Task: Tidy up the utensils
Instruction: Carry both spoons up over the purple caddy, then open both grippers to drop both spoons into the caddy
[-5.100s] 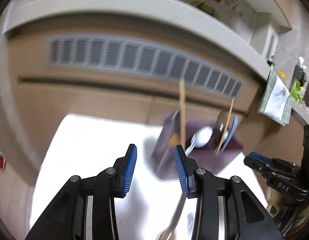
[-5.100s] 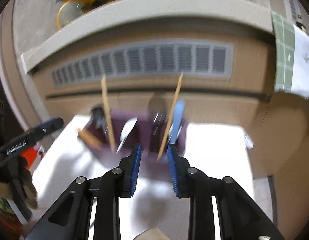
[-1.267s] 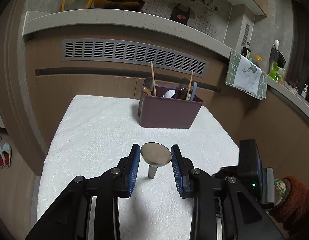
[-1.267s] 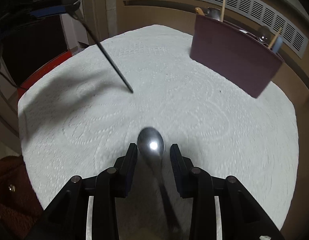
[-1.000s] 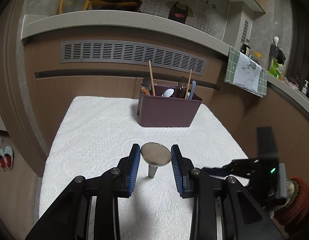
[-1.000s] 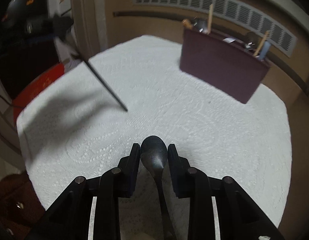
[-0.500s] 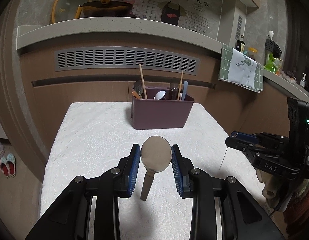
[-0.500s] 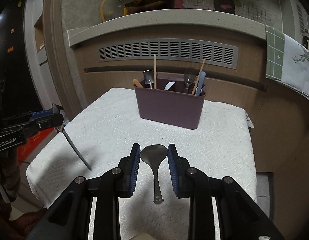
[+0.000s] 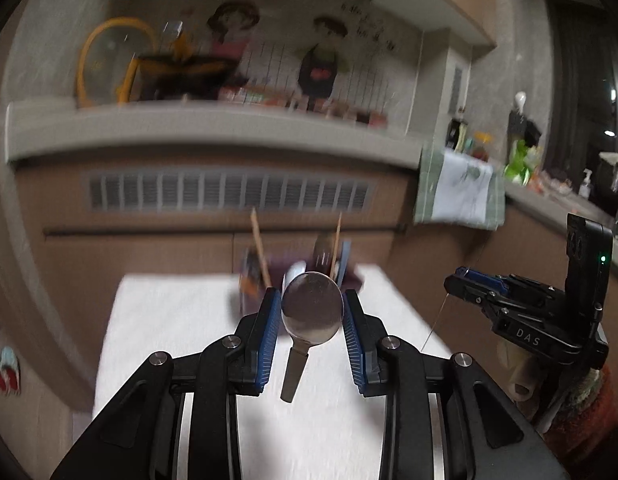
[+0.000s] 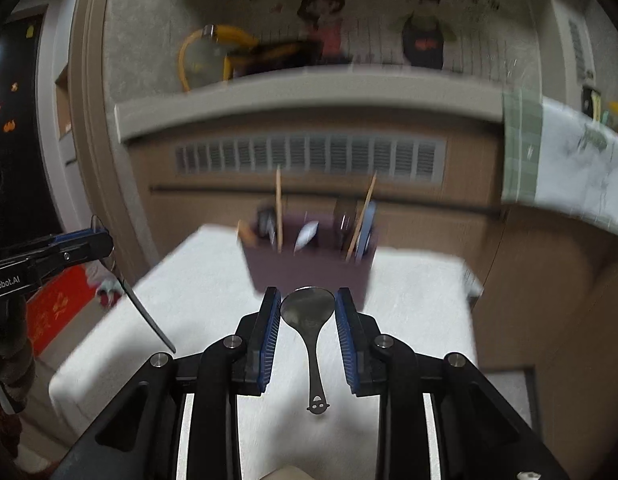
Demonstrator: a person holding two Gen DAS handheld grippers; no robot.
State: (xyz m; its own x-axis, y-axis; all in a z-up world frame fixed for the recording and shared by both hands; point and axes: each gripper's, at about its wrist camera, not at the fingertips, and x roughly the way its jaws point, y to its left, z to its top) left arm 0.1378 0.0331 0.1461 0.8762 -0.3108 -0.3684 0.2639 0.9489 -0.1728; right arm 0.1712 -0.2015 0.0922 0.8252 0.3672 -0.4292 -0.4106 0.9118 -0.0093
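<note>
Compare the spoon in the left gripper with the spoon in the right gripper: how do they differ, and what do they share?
The left gripper's spoon has a larger, rounder bowl; the right gripper's spoon has a smaller one. The left spoon's handle looks thick and pale; the right spoon's is thin, dark metal with a cut-out end. Both are clamped by the bowl, handle hanging down, above the white cloth.

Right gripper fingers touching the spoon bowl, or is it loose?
Touching. The right wrist view shows both fingers pressed against the edges of the spoon bowl, handle hanging free over the white table.
</note>
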